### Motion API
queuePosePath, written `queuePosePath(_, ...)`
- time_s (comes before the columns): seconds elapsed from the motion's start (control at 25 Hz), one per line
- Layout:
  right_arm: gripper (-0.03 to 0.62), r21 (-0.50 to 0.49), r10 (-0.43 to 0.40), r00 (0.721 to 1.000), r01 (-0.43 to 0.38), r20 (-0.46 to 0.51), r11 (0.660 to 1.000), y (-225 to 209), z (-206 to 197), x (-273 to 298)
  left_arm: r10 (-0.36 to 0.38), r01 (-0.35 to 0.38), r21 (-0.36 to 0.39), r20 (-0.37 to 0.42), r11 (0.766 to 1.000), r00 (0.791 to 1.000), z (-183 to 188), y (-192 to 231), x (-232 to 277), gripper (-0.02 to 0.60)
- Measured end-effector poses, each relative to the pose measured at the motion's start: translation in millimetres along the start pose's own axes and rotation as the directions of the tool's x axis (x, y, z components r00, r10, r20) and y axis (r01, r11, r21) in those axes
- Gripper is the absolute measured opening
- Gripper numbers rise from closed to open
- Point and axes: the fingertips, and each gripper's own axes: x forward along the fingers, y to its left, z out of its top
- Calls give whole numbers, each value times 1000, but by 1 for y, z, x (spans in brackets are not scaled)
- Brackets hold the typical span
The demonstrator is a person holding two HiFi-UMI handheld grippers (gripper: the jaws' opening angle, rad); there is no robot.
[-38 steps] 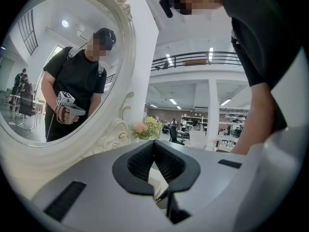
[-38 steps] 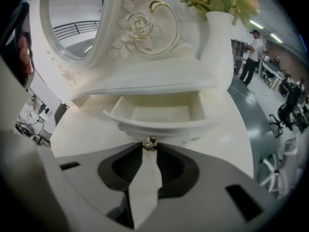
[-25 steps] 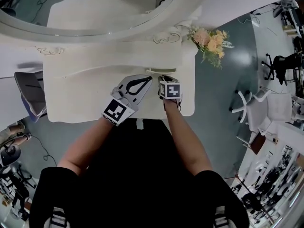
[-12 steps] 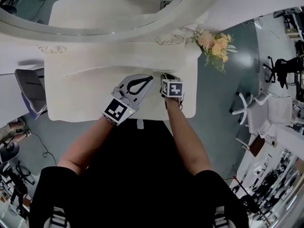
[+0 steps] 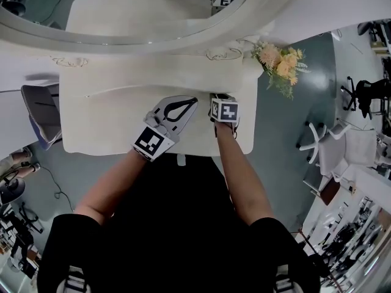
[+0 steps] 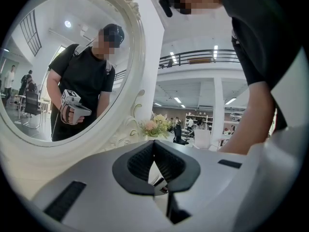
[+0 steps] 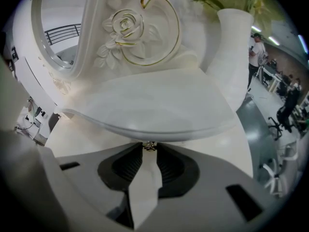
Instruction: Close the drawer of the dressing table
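Right gripper [image 7: 149, 150] on drawer knob [image 7: 148, 145]

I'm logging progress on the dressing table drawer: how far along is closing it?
Done: the right gripper is clamped on the small drawer knob, which sits right under the curved tabletop edge, so it looks nearly pushed in. In hand: that grip, set for the last push. Left: closing it flush, which no view confirms, then letting go. The left gripper is shut, empty, over the table.
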Motion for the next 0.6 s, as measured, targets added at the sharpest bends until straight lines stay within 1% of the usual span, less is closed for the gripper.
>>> queuePosePath(0.2,95,-1,1,1000,-1,6,1000,-1,0,2,15,-15,1,-8,1000,1000,-2,1,-4,-5)
queuePosePath(0.32,97,6,17,1000,-18,22,1000,0,0,3,25,-24,9,-8,1000,1000,-3,1,-7,-5)
queuePosePath(0.44,121,14,43,999,-43,21,999,2,-3,2,35,-35,21,-15,999,999,-4,-1,-9,-6)
queuePosePath(0.6,129,4,48,998,-49,37,999,2,-7,-8,40,-40,29,-13,999,999,-1,-8,-10,-5)
